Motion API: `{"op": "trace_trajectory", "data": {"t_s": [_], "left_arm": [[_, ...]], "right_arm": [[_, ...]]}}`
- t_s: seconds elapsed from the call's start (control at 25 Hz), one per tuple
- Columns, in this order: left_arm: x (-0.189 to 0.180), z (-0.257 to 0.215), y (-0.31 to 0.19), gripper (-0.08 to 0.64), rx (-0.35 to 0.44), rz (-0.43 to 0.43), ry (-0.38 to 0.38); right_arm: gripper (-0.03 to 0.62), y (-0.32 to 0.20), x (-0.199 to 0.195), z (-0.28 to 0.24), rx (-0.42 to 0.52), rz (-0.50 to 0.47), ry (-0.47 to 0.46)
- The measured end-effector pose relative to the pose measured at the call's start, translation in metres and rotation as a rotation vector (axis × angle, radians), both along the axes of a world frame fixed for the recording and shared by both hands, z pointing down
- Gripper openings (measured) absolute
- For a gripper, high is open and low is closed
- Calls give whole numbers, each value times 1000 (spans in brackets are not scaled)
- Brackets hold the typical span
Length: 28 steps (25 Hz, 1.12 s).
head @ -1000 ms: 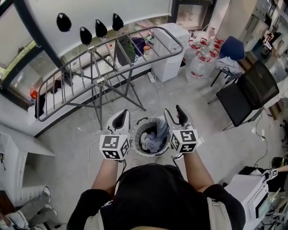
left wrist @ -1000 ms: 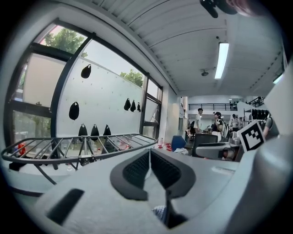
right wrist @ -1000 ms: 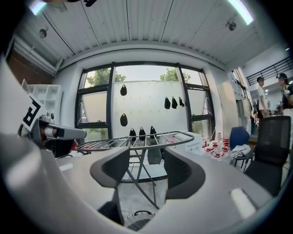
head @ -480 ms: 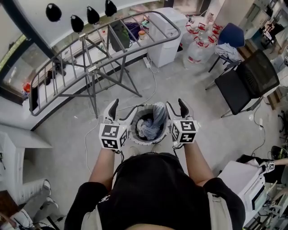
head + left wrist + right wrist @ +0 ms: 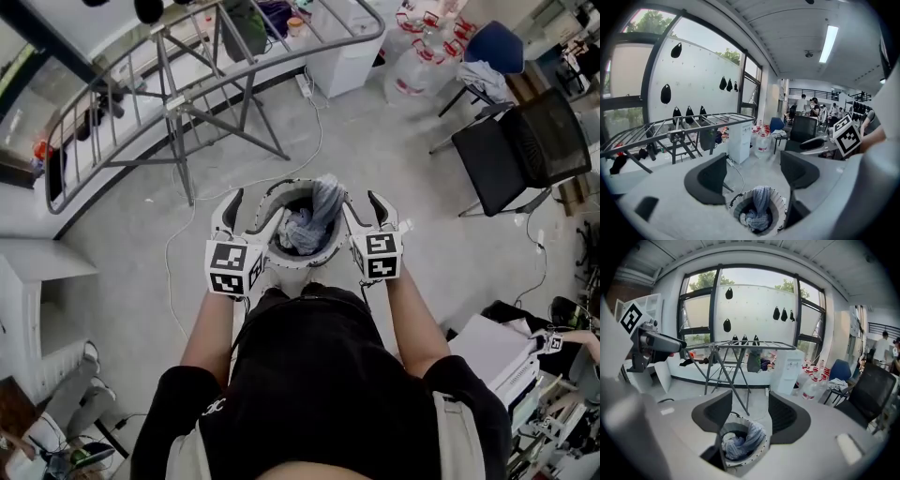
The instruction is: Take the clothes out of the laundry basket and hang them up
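Rack of grey metal tubing (image 5: 173,98), upper left: thin parallel rails inside a rounded outer frame, carried on crossed, splayed legs. The rack stands on a smooth pale grey floor (image 5: 375,131), well apart from the person.

Left gripper (image 5: 251,214): a pale moulded body ending in two curved jaws with dark, matte, scoop-shaped pads. Its jaws have just been opening and now stand wide apart. Nothing lies between the pads. The left gripper view shows only the basket, lower down, through the gap.

Round laundry basket with a white perforated rim and ribbed wall (image 5: 778,202), centre: it sits on the floor directly in front of the person, between the two grippers. Inside it lies a crumpled blue-grey cloth garment (image 5: 314,211), soft and deeply creased. One fold is draped up over the rim, and the rest is bunched in the dark bottom.

Right gripper (image 5: 361,211): the same build. Its jaws have likewise just been opening and are spread, gripping nothing. Through the gap the basket and garment appear below. Neither gripper touches the cloth.

Right of centre: a boxy white cabinet (image 5: 347,56), then clear plastic water jugs with red caps (image 5: 422,56). A blue padded chair (image 5: 497,42) stands beyond them, and a black mesh-backed office chair (image 5: 525,155) on thin dark legs is at far right.
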<state>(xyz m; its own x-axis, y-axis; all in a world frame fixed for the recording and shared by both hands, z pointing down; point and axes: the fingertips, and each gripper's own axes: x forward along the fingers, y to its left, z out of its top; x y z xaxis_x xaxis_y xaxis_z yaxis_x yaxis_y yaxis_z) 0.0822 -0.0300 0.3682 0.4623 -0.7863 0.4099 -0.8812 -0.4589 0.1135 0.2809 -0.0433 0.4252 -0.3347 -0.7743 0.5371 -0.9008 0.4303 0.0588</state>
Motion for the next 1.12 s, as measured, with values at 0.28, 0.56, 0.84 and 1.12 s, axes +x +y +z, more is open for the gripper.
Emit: {"op": "trace_trajectory", "data": {"t_s": [0.28,0.56,0.84,1.12], "left_arm": [[7,49,2,365,-93,-59,-19],[-1,110,18,367,-202,-180,-2],[-10,180,48,367,-316,-293,25],[2,239,47,367,-398,-346,43]], "right_arm": [[242,3,-5,72,-102,-218,183],[242,-6,-22,158,-170,-570,434],[241,-19,-37,252,-221,-878,643],[233,-47,-34,328,-202,-1090,842]]}}
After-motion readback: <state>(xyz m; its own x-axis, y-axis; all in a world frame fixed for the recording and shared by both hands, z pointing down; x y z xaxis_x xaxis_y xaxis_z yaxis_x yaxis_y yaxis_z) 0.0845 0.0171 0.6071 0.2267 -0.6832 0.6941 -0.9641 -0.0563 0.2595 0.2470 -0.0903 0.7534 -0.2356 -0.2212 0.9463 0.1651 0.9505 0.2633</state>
